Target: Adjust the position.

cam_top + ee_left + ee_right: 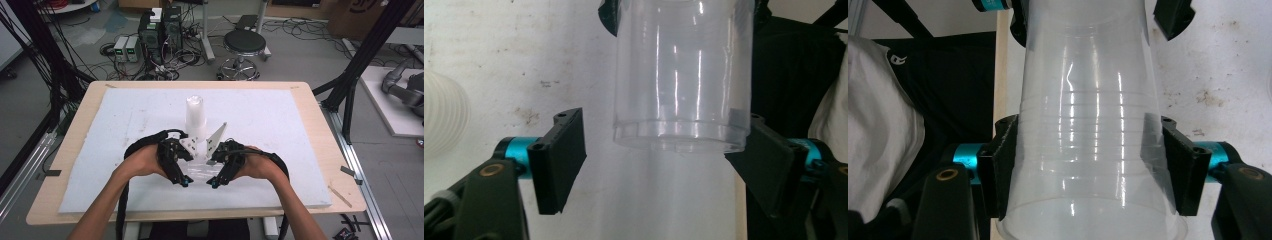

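Note:
A clear plastic cup (1093, 135) lies on its side between my two grippers, low over the white foam sheet (280, 120). My right gripper (1093, 165) is shut on the cup's wider part, with both jaws pressed flat against its wall. The cup's narrow base (681, 75) sits between the jaws of my left gripper (664, 155), which is open: its left jaw stands well clear of the cup. In the high view the left gripper (186, 172) and right gripper (214, 174) face each other near the front middle of the sheet. A stack of whitish cups (195, 116) stands upright just behind them.
The foam sheet covers most of a wooden table (320, 115). The ribbed side of the cup stack (441, 117) shows at the left of the left gripper view. Beyond the table stand a stool (244, 45), computer boxes (160, 30) and cables on the floor.

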`<action>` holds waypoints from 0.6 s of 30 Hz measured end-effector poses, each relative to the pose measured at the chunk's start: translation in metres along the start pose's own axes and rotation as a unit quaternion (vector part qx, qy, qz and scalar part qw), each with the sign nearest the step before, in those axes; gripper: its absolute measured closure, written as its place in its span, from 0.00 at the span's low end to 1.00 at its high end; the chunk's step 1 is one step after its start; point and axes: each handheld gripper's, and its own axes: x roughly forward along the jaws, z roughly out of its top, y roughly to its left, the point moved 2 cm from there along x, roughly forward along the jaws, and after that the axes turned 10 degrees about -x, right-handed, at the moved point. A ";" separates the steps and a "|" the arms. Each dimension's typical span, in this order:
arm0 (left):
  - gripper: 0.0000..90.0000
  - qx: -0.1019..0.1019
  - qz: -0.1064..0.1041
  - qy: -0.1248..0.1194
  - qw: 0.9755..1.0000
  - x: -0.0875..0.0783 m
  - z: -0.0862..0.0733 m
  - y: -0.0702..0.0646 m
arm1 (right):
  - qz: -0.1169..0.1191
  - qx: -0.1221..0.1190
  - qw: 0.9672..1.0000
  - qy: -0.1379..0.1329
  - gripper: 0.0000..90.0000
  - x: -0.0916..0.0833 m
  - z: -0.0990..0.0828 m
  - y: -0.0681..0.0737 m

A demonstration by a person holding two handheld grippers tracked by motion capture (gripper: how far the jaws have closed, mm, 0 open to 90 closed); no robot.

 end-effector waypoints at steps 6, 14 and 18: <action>0.35 0.009 -0.011 -0.009 1.000 -0.001 0.001 0.000 | -0.003 -0.004 1.000 -0.005 0.38 0.000 0.000 -0.001; 0.45 0.017 -0.022 -0.015 1.000 0.001 0.001 -0.001 | -0.002 -0.009 1.000 -0.005 0.38 0.001 0.000 -0.002; 0.46 0.004 -0.027 -0.026 0.999 0.003 -0.001 -0.002 | -0.001 -0.003 1.000 -0.005 0.38 0.002 -0.001 -0.001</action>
